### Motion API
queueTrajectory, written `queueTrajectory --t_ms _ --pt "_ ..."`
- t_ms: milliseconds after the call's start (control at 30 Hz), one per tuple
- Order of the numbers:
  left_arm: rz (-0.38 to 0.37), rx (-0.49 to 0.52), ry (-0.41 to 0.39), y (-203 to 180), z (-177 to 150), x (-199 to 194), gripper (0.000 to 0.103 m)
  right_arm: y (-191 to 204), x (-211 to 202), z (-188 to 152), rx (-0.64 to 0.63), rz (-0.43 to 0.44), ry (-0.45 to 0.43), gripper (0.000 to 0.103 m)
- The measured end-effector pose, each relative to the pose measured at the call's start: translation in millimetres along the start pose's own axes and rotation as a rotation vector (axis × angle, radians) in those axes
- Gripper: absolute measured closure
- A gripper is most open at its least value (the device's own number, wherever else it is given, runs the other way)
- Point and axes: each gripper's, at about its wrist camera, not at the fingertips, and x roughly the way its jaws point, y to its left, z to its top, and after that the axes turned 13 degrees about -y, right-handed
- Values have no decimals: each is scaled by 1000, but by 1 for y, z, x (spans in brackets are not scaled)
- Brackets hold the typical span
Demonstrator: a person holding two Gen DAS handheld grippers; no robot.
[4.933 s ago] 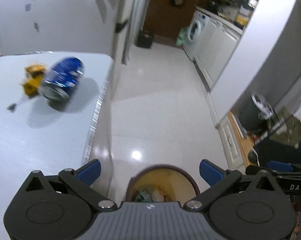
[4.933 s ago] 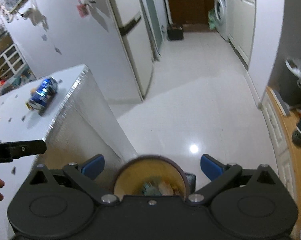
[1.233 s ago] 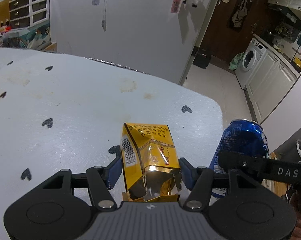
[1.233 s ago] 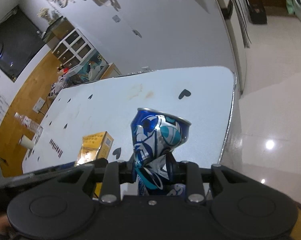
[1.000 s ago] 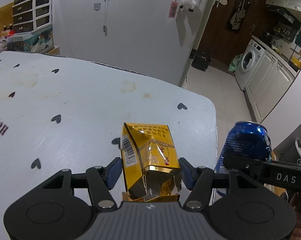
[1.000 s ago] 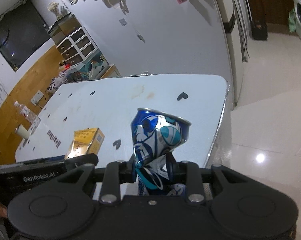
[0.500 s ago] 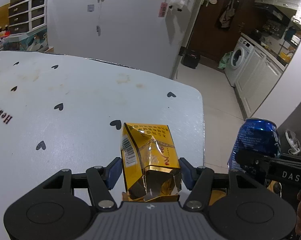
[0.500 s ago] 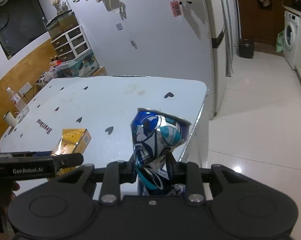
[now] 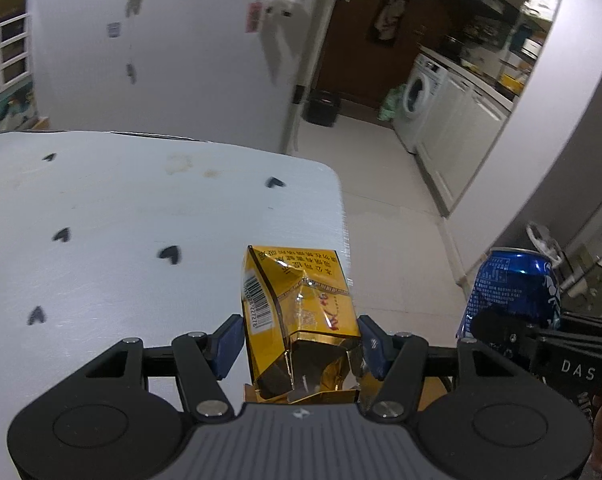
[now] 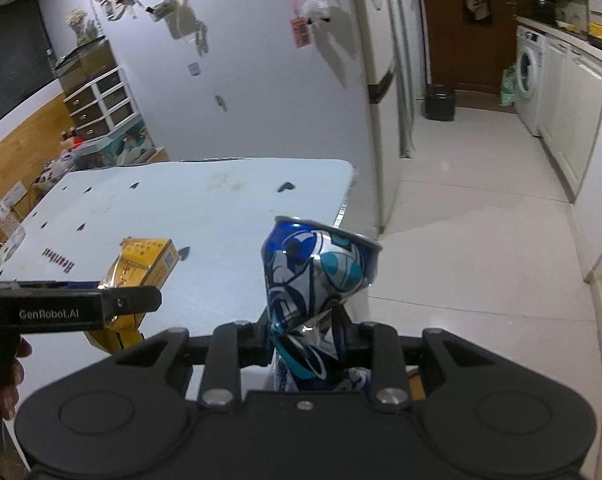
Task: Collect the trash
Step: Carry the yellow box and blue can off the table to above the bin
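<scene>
My left tool [image 9: 300, 344] is clamped on a crumpled yellow carton [image 9: 297, 312], blue pads [image 9: 229, 340] pressing both its sides, held up over the near edge of the white counter [image 9: 121, 220] with black heart marks. My right tool [image 10: 303, 338] is clenched on a crushed blue can [image 10: 317, 276], pinched at its dented waist, rim up, off the counter's corner above the tiled floor [image 10: 461, 248]. Can sits just right of the carton, apart. Fridge [image 10: 385, 60] stands behind the counter; washing machine [image 10: 529, 68] and a small black bin [image 10: 440, 102] down the hall.
</scene>
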Motion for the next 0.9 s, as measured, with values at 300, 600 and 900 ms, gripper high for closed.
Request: queueTrajectory --t_ms 300,600,900 --pt "-92 40 76 -54 -16 31 41 -54 -21 -19 44 -75 11 74" --pt "-140 67 144 -109 -34 75 41 -125 -28 -41 99 -145 59 74" --pt "-161 79 217 -155 -54 122 41 -183 -13 -57 135 -169 126 74"
